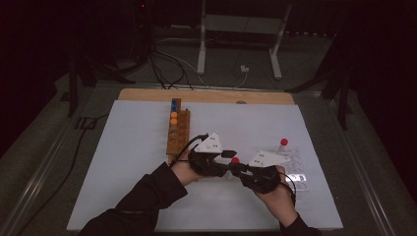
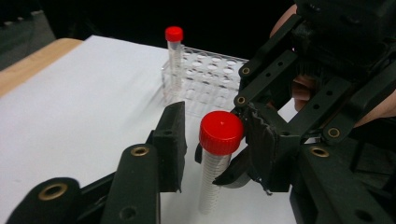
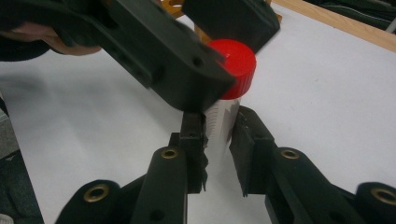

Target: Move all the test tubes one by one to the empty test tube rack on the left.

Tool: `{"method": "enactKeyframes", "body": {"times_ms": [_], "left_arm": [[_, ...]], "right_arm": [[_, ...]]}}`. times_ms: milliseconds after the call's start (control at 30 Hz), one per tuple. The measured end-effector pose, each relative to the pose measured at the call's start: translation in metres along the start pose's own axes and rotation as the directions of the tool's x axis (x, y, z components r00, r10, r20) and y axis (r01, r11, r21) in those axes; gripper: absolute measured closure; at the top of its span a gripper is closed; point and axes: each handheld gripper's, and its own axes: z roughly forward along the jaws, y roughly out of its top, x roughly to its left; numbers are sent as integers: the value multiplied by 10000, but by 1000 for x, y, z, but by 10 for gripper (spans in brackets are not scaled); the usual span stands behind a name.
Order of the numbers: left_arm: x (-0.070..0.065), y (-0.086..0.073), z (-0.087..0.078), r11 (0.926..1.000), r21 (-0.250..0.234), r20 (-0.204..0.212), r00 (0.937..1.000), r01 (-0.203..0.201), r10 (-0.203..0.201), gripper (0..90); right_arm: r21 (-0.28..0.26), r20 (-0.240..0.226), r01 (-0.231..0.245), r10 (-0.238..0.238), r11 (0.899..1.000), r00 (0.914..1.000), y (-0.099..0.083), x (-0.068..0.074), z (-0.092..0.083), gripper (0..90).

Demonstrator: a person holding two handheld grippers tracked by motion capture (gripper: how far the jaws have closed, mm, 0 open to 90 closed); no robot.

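A clear tube with a red cap (image 2: pixel 220 132) stands upright over the white sheet between the two hands. My right gripper (image 3: pixel 218 140) is shut on the tube's ribbed body (image 3: pixel 219 119) just below the cap (image 3: pixel 236 63). My left gripper (image 2: pixel 215 140) comes from the other side with its jaws around the cap. One pad (image 2: pixel 262 140) is at the cap and the other pad (image 2: pixel 172 137) stands a little off it. In the high view the cap (image 1: pixel 235 160) shows between the left gripper (image 1: pixel 229 158) and the right gripper (image 1: pixel 238 168).
A clear plastic rack (image 1: pixel 296 169) lies at the right with a second red-capped tube (image 1: pixel 283 143) upright in its far corner. A wooden rack (image 1: pixel 178 132) stands left of centre with blue-capped (image 1: pixel 174 104) and orange-capped (image 1: pixel 173 117) tubes. The white sheet (image 1: pixel 137 147) covers the table.
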Motion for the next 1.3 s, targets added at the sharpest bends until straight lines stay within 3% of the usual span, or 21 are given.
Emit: {"method": "enactKeyframes", "body": {"times_ms": [133,467,700,933,1133,1300], "left_arm": [[0,-1,0,10000,-41,112,9999,-36,37,702],[1,3,-6,9998,-116,-47,9998,-190,189,717],[8,5,-20,9995,-326,-436,9990,10,-24,717],[18,9,-38,9990,-435,-932,9956,-58,17,717],[28,11,-54,9987,-509,-1424,9897,43,-115,717],[37,13,-67,9981,-598,-1841,9826,125,-233,718]], "right_arm": [[-3,1,-20,20,10000,10000,0,0,0,751],[-293,-30,-113,112,9995,9999,0,-1,-2,721],[-675,430,-297,326,9973,9985,0,-6,-12,576],[-1053,778,-497,581,9932,9953,1,-10,-20,364],[-1287,916,-860,982,9880,9909,1,-12,-22,171],[-1363,1041,-1062,1209,9850,9872,1,-14,-24,93]]}}
